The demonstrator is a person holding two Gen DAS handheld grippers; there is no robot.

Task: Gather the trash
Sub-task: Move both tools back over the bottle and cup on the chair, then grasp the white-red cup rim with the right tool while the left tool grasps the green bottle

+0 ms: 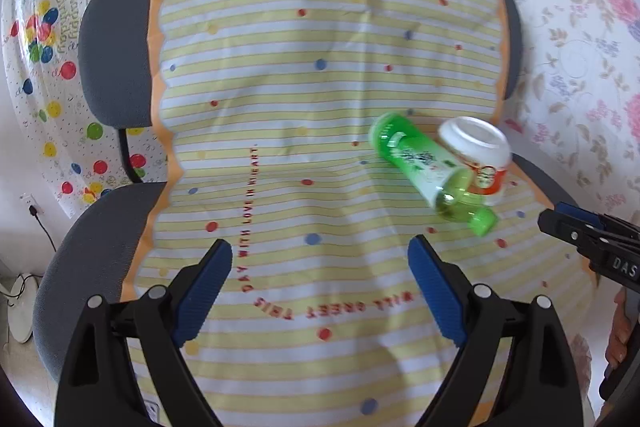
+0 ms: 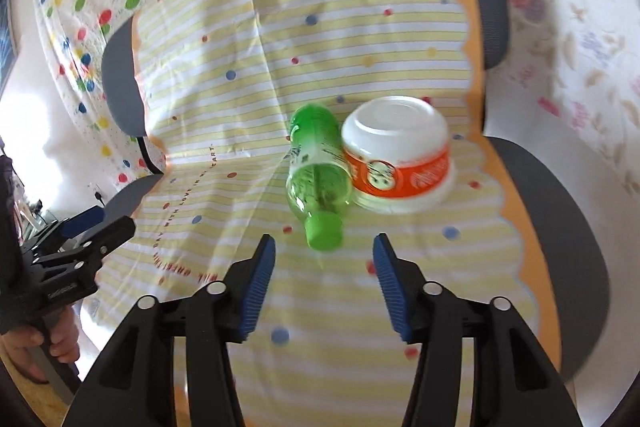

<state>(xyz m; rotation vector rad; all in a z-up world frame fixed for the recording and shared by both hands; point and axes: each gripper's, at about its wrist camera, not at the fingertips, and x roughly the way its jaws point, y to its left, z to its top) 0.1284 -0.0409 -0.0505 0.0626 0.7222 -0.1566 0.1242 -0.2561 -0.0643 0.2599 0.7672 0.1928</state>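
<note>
A green plastic bottle (image 2: 318, 171) lies on its side on a chair seat covered with a yellow striped cloth (image 2: 320, 39), its green cap toward me. A white and orange cup (image 2: 398, 155) stands upside down, touching the bottle's right side. My right gripper (image 2: 324, 263) is open and empty, its jaws just short of the bottle cap. My left gripper (image 1: 320, 267) is open and empty over the bare cloth, to the left of the bottle (image 1: 430, 171) and the cup (image 1: 478, 151). The right gripper's tip (image 1: 576, 231) shows at the right edge of the left wrist view.
The grey office chair (image 1: 112, 59) has a padded back and seat under the cloth. Patterned sheets with coloured dots (image 1: 60, 27) and flowers (image 1: 580, 27) hang behind it. The left gripper (image 2: 76, 247) and a hand show at the left of the right wrist view.
</note>
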